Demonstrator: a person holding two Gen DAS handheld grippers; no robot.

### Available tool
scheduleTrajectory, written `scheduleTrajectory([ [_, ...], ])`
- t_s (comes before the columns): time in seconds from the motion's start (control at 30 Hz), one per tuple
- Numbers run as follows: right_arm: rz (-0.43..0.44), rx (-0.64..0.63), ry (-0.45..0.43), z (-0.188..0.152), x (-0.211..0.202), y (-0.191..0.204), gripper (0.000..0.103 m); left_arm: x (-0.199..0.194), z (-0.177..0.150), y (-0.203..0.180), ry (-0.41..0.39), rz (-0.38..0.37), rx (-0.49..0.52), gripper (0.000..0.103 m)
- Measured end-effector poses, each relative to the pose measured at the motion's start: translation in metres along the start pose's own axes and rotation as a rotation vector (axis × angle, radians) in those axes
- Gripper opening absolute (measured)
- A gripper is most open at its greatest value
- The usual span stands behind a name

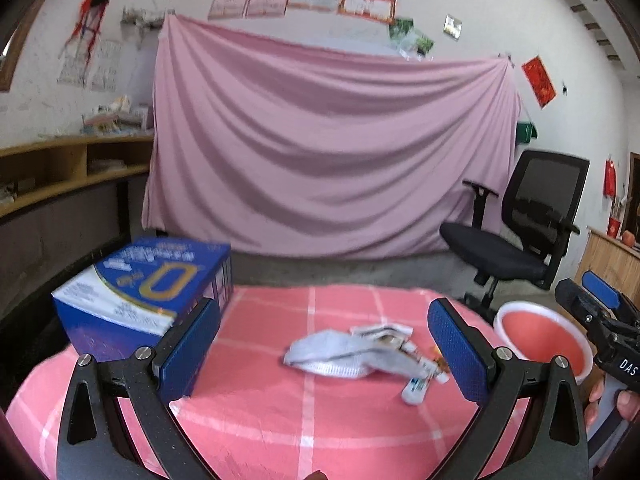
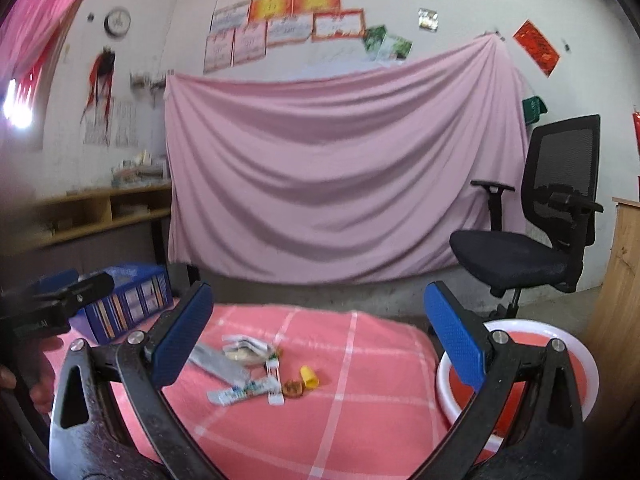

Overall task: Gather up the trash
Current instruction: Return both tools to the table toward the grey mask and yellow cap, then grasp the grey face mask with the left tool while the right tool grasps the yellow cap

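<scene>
A small heap of trash lies on the pink checked tablecloth: a grey flattened wrapper, crumpled white packets, a white tube, a white stick, a yellow cap and a brown round bit. My left gripper is open, its blue pads either side of the heap and nearer than it, holding nothing. My right gripper is open above the cloth, short of the trash. A pink bin with a white rim stands off the table's right edge.
A blue carton sits on the table's left side. A black office chair stands at the right, beyond the bin. A pink sheet hangs on the back wall, with wooden shelves at the left.
</scene>
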State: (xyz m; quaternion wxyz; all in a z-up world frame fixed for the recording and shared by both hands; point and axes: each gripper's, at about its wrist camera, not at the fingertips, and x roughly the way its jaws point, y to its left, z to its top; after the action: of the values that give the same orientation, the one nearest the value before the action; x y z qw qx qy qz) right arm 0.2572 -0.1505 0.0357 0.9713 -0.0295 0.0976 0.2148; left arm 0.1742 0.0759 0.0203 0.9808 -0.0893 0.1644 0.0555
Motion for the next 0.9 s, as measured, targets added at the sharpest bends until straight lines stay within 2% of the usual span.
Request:
scheduleTrajectory([
  [0.2, 0.005, 0.044, 0.145, -0.013, 0.029, -0.013, 0.103, 0.026, -0.003, 0.003, 0.108, -0.024, -0.074, 0.102],
  [0.4, 0.023, 0.059, 0.285, -0.026, 0.059, -0.020, 0.103, 0.054, -0.003, -0.005, 0.206, -0.020, -0.050, 0.101],
  [0.5, 0.028, 0.049, 0.357, -0.031, 0.075, -0.023, 0.096, 0.064, -0.002, -0.006, 0.240, -0.032, -0.052, 0.100],
  [0.57, 0.037, 0.043, 0.405, -0.036, 0.087, -0.024, 0.087, 0.070, 0.000, -0.007, 0.254, -0.042, -0.050, 0.099],
  [0.67, 0.058, 0.046, 0.480, -0.043, 0.106, -0.026, 0.074, 0.080, 0.001, -0.013, 0.277, -0.056, -0.032, 0.092],
  [0.73, 0.080, 0.052, 0.523, -0.047, 0.117, -0.027, 0.073, 0.088, 0.000, -0.017, 0.308, -0.064, -0.018, 0.081],
  [0.9, 0.121, 0.076, 0.593, -0.056, 0.138, -0.027, 0.070, 0.103, -0.006, -0.018, 0.375, -0.067, -0.018, 0.063],
])
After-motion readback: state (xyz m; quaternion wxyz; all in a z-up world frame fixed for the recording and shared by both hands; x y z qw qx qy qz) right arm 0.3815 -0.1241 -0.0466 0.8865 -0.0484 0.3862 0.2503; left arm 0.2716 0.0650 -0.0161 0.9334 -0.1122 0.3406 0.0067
